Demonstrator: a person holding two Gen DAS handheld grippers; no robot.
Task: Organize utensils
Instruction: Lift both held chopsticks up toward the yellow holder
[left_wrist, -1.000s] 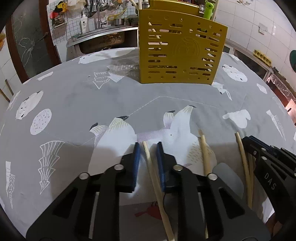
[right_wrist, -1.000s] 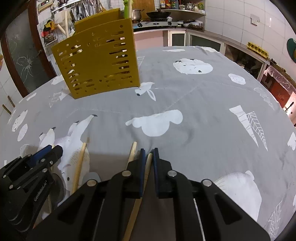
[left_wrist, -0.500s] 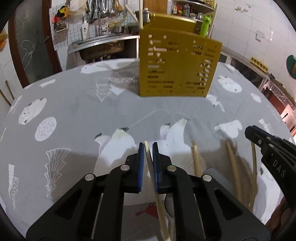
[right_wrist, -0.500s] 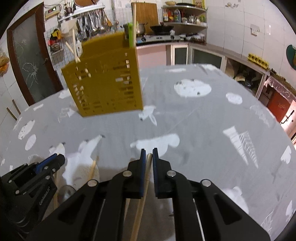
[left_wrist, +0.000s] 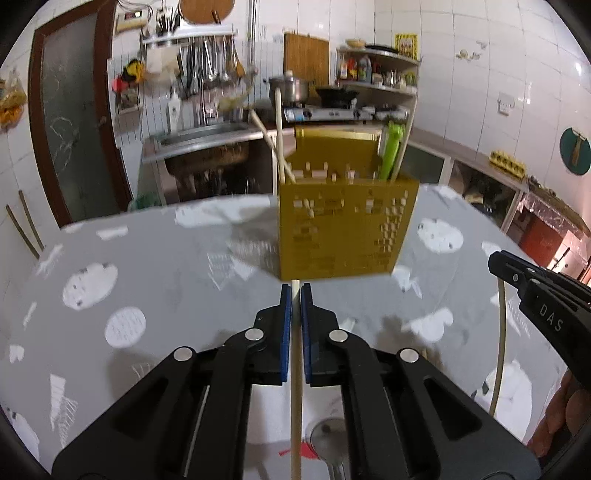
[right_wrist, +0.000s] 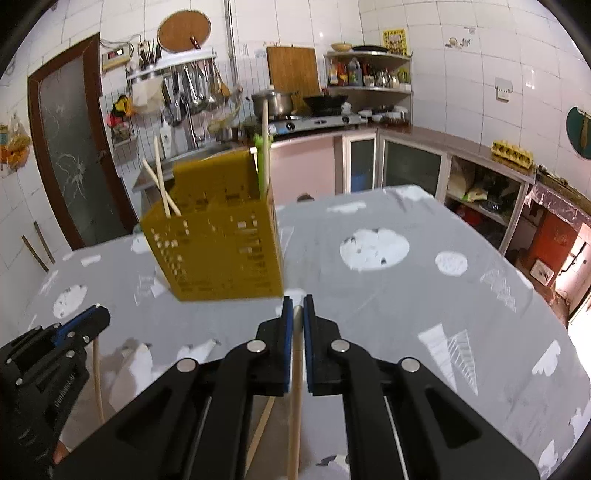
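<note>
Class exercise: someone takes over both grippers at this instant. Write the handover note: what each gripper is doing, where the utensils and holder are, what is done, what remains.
Left gripper: shut on a chopstick, lifted off the table.
Right gripper: shut on another chopstick, also raised.
Yellow holder: upright on the grey tablecloth, ahead of both grippers. It already holds several chopsticks and a green utensil.
Done: both sticks gripped and lifted.
Left: put both into the holder, then collect what lies on the cloth near you: at least one more stick and a metal spoon.
</note>
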